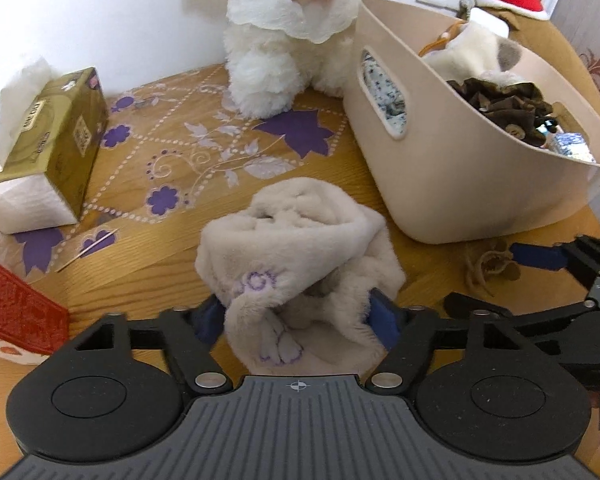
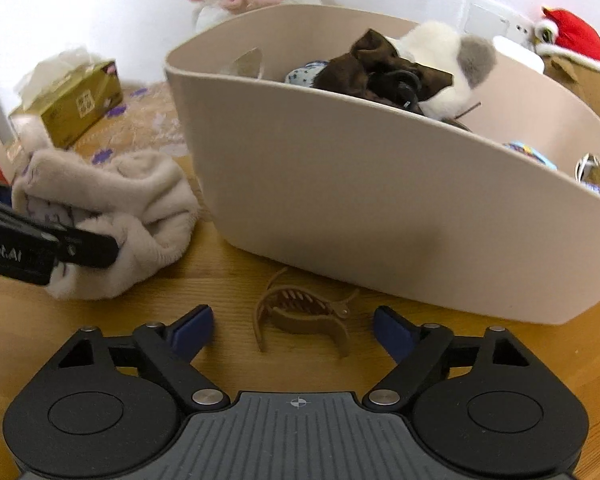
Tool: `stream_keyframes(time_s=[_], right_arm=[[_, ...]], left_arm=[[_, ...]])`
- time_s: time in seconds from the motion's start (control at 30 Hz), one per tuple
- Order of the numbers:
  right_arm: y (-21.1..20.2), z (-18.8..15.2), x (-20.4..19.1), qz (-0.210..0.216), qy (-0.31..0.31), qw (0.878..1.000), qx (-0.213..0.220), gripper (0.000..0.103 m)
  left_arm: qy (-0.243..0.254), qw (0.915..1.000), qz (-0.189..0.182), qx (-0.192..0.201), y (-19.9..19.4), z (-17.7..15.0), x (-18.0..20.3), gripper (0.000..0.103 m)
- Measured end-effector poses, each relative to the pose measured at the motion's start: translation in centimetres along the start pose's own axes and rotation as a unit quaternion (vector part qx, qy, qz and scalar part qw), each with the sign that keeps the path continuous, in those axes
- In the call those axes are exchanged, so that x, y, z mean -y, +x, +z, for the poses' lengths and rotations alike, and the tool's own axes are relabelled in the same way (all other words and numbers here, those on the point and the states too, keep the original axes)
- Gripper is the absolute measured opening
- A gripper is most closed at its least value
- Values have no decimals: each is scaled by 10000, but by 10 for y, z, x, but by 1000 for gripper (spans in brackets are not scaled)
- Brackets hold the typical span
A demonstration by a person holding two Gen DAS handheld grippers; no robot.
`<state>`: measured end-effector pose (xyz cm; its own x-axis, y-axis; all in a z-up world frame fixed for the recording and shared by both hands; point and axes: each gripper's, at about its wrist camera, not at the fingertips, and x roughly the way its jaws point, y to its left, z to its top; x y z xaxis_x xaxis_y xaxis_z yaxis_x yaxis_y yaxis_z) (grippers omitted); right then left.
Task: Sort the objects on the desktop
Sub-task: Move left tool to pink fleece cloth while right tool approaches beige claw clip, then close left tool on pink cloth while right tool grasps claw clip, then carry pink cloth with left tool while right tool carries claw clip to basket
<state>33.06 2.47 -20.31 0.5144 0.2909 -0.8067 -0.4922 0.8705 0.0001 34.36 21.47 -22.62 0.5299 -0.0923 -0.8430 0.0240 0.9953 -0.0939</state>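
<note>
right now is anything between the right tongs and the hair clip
Nothing visible. The hair clip lies on bare table between the open right tongs, just in front of the beige basket.

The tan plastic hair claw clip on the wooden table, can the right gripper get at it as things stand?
Probably yes. The tan plastic hair claw clip lies between the right gripper's open fingers, with nothing over it.

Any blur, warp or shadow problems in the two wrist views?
Left wrist: sharp centre, cream cloth crisp; fisheye bends the beige basket and darkens corners. Right wrist: hair claw sharp, tissue box soft at the edge; the basket casts a soft shadow on the table.
</note>
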Motion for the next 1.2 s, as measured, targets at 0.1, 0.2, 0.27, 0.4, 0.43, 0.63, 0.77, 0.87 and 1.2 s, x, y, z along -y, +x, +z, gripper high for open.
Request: stream_keyframes(time_s=[0.1,0.2,0.27,0.4,0.43,0.63,0.77,0.87,1.2], right_arm=[[-2,-1,2,26,23,9999,107,70],[-3,1,3,123,-30,9998,149,46],[-4,1,4,125,-7,9999,115,46],[-8,-3,9,184,31,9998,75,46],[-10,-4,11,205,30,9998,66,46],[-22,-3,17,388,-73,9991,138,46],[-29,0,19,512,-166,9984,156,46],[-37,1,20,638,-244,9975,195,46],[-71,8,24,1168,-512,9911,390,46]], left_arm=[[83,9999,-143,35,1,0,3,39],[263,9996,-70,7,2,-2,9,25],[279,9996,-77,-34,1,-1,10,20],[269,9996,-67,-47,-3,-3,10,16],[262,9996,-53,-51,-4,-4,10,16],[305,9995,60,-24,-13,-8,15,15],[288,9993,228,-21,-22,-10,18,15],[244,9993,277,21,-32,-12,19,14],[243,9979,563,225,-65,-16,34,14]])
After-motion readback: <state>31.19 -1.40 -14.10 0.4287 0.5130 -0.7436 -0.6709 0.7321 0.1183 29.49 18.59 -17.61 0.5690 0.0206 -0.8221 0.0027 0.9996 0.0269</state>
